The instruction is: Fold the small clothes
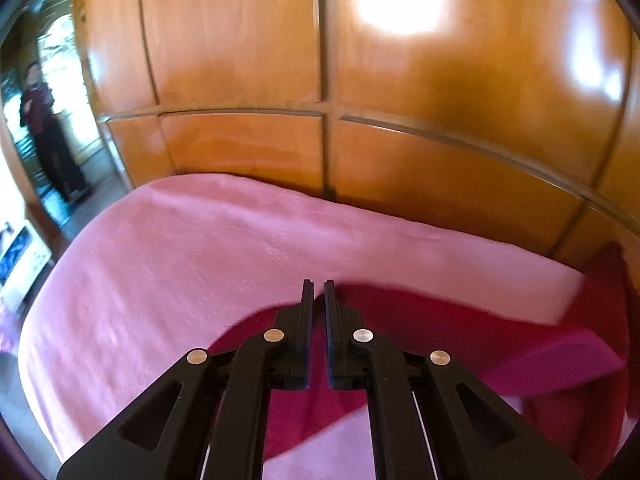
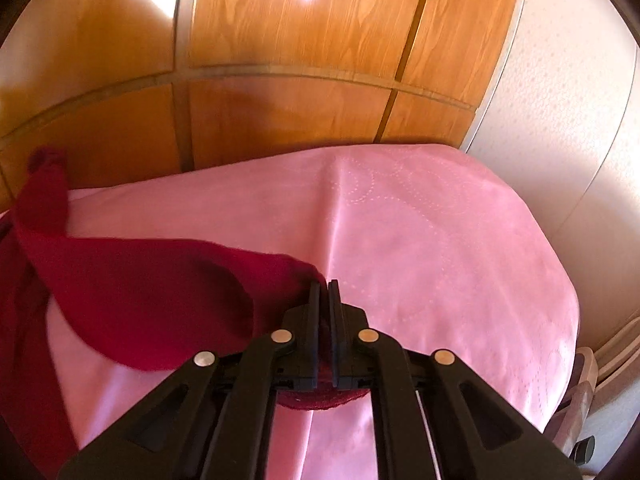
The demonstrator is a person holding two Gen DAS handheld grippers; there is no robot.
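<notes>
Both tongs are clenched on a dark red knitted garment: the left tongs (image 1: 318, 286) and the right tongs (image 2: 324, 286) each pinch an edge, with the dark red knitted garment (image 2: 152, 292) hanging toward 9 o'clock over the pink bedspread (image 2: 420, 248), before the glossy wooden wardrobe (image 1: 248, 60).

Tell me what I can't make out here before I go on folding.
- Red garment: kind and full shape; right view cuts it at the left edge.
- Its gripped edge: left view, left gripper covers it.
- Right gripper hides its pinch too.
- Person: small, blurred.
</notes>
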